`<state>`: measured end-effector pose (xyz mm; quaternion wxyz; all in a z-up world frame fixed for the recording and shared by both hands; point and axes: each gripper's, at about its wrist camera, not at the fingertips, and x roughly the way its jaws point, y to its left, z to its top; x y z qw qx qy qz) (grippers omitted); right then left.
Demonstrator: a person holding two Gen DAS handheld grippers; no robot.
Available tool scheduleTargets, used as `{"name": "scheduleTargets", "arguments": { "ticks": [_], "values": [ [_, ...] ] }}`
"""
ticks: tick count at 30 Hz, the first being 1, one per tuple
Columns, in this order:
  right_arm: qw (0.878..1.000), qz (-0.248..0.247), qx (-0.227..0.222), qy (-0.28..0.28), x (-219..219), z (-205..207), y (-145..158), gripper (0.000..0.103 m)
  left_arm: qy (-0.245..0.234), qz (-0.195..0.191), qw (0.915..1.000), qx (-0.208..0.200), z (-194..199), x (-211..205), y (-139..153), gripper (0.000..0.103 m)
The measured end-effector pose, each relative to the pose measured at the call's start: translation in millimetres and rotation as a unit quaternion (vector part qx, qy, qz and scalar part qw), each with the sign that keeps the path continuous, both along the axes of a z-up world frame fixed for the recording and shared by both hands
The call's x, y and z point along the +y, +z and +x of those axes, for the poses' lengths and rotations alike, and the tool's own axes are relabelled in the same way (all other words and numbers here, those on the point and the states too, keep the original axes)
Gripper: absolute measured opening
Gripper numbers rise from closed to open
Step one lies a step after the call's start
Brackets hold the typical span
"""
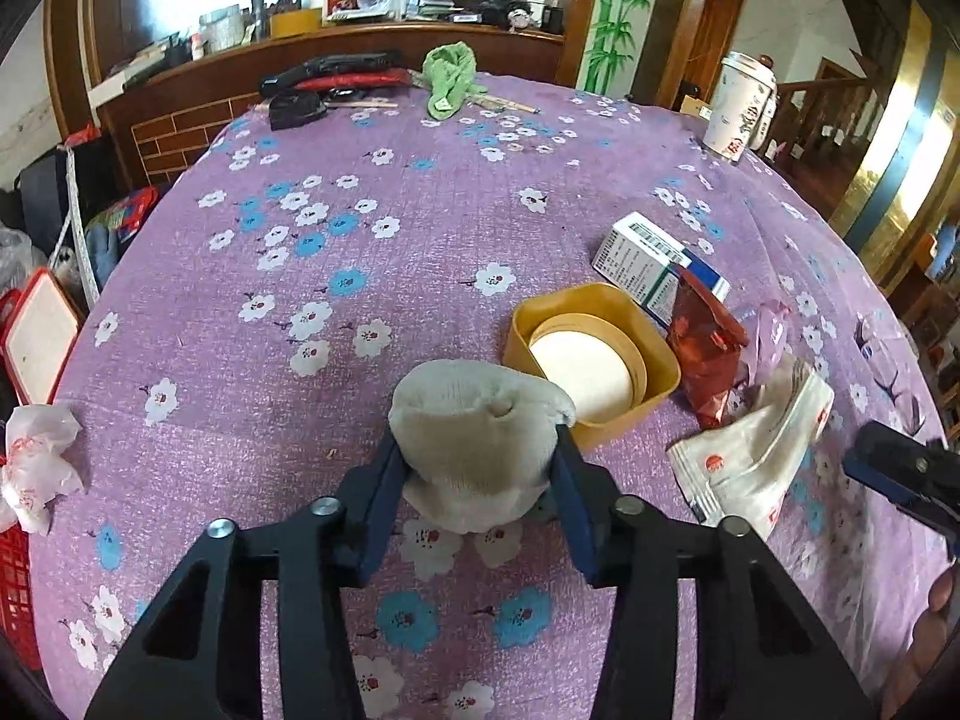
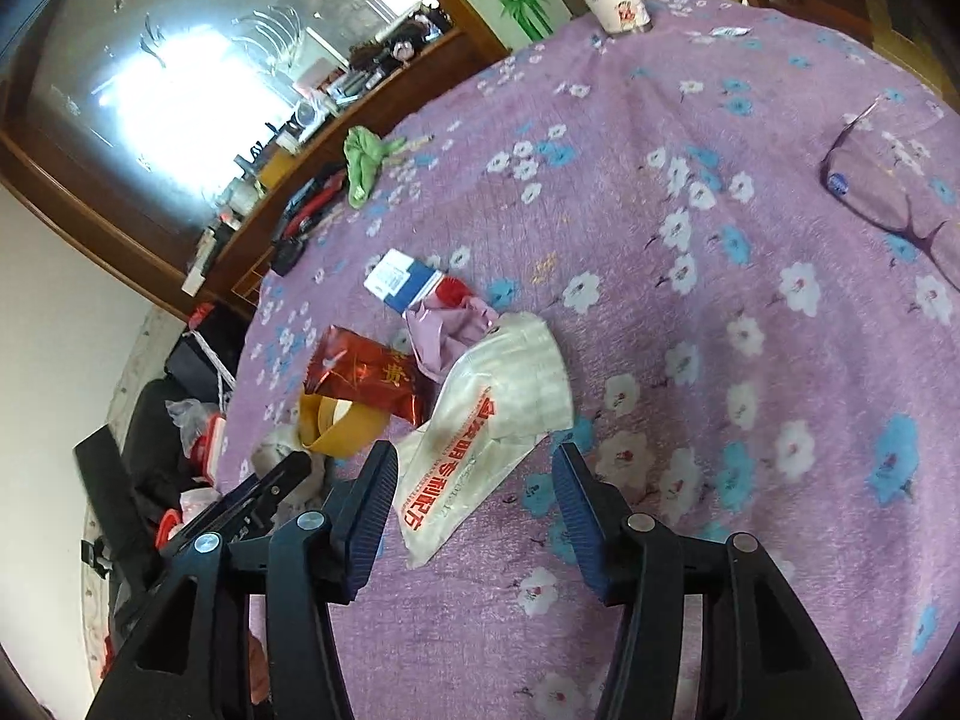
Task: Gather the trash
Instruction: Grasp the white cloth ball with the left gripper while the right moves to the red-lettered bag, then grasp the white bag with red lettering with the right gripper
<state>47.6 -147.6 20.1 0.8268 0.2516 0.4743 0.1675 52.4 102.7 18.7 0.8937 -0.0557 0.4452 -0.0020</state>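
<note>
Left wrist view: the left gripper (image 1: 477, 450) has its jaws pinching a grey-white sock (image 1: 474, 438), which bulges between the blue pads above the purple flowered cloth of the table (image 1: 360, 240). Just beyond the sock, at about one o'clock, sits a yellow tub (image 1: 591, 360) holding a round, pale-topped container. At two o'clock from the tub lies a white medicine box (image 1: 651, 261); a red foil wrapper (image 1: 708, 354) leans against the tub's right side, and a white plastic pouch (image 1: 759, 453) with red print lies at three o'clock, partly over the wrapper. A crumpled pink bag (image 1: 771, 336) sits behind the pouch. The right gripper (image 1: 900, 474) shows at the far right edge. A paper cup (image 1: 738, 105) stands at one o'clock near the far table edge, and a green cloth (image 1: 450, 78) at twelve.

Right wrist view: the right gripper (image 2: 474, 480) has its jaws spread wide, one on either side of the near end of the white plastic pouch (image 2: 486, 414), not touching it. The red foil wrapper (image 2: 366, 372) lies at eleven o'clock, overlapping the yellow tub (image 2: 336, 426). The pink bag (image 2: 447, 327) and medicine box (image 2: 405, 279) lie beyond, at twelve.
</note>
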Motion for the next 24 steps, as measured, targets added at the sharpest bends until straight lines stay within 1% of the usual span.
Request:
{"name": "scheduleTargets", "arguments": {
  "ticks": [2, 5, 7, 9, 10, 12, 13, 14, 15, 17, 18, 19, 24],
  "values": [
    [1.000, -0.009, 0.003, 0.000, 7, 5, -2, 0.061, -0.001, -0.002, 1.0000, -0.006, -5, 1, 1, 0.039],
    [0.999, -0.031, 0.009, -0.004, 18, 15, -5, 0.061, -0.003, 0.001, 0.9999, -0.015, -13, 2, 3, 0.038],
    [0.998, -0.060, 0.012, -0.012, 25, 22, -8, 0.061, -0.005, 0.003, 0.9998, -0.020, -20, 2, 5, 0.038],
    [0.997, -0.072, 0.015, -0.013, 29, 26, -11, 0.061, -0.008, 0.001, 0.9997, -0.025, -26, 3, 7, 0.038],
    [0.996, -0.086, 0.017, -0.010, 33, 28, -13, 0.061, -0.010, -0.002, 0.9996, -0.027, -30, 3, 8, 0.038],
    [0.994, -0.112, 0.005, -0.006, 39, 29, -13, 0.059, -0.012, -0.003, 0.9994, -0.031, -36, 3, 9, 0.038],
    [0.993, -0.121, 0.001, -0.002, 42, 28, -13, 0.053, -0.014, -0.002, 0.9994, -0.032, -38, 2, 10, 0.038],
    [0.992, -0.124, -0.002, 0.001, 43, 27, -13, 0.052, -0.015, 0.000, 0.9993, -0.034, -40, 1, 10, 0.038],
    [0.992, -0.129, -0.006, 0.005, 44, 26, -12, 0.046, -0.015, 0.000, 0.9993, -0.036, -42, 1, 10, 0.038],
    [0.992, -0.125, -0.014, 0.012, 42, 22, -9, 0.025, -0.016, -0.001, 0.9992, -0.037, -46, 0, 10, 0.038],
    [0.992, -0.120, -0.020, 0.018, 42, 20, -7, 0.020, -0.016, -0.003, 0.9992, -0.037, -48, 0, 10, 0.038],
    [0.991, -0.128, -0.027, 0.021, 42, 16, -3, 0.016, -0.016, -0.004, 0.9992, -0.037, -51, -1, 10, 0.038],
    [0.992, -0.120, -0.036, 0.035, 39, -1, 0, 0.015, -0.015, -0.004, 0.9991, -0.040, -62, -3, 11, 0.038]
  ]
}}
